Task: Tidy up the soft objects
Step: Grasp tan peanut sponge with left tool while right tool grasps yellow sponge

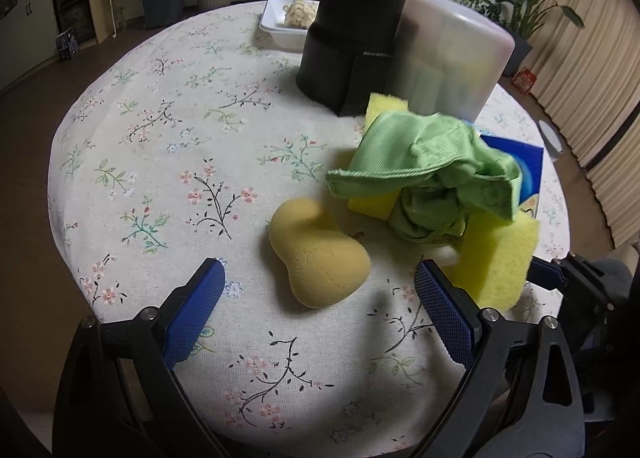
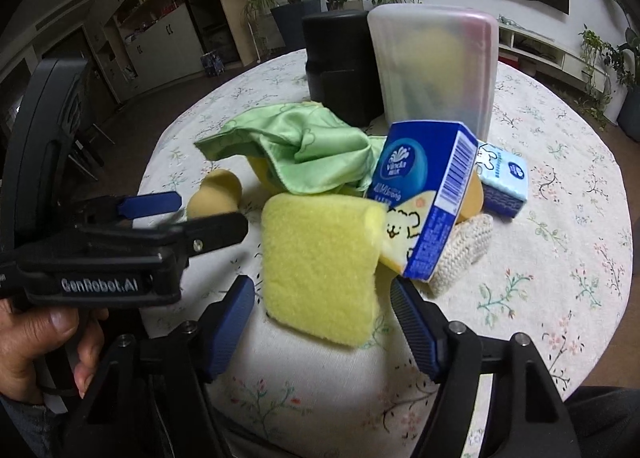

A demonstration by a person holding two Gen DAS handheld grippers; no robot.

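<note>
Sorting looks barely begun: sponges point(image 2: 320, 266), a green cloth point(image 1: 424, 174) and tissue packs point(image 2: 420, 198) lie heaped mid-worktop point(image 1: 160, 130), the left gripper point(image 1: 320, 290) wide open and empty, the right gripper point(image 2: 324, 298) open astride a yellow sponge.

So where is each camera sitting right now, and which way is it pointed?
Left wrist view: on the left gripper, angled down at the table; the peanut-shaped sponge lies between its open blue pads, and the right gripper's tip shows at the right edge.
Right wrist view: on the right gripper, angled down at the yellow sponge between its pads; a hand holding the left gripper shows at left.
Shared: green cloth, yellow sponge, black container, frosted plastic box.
</note>
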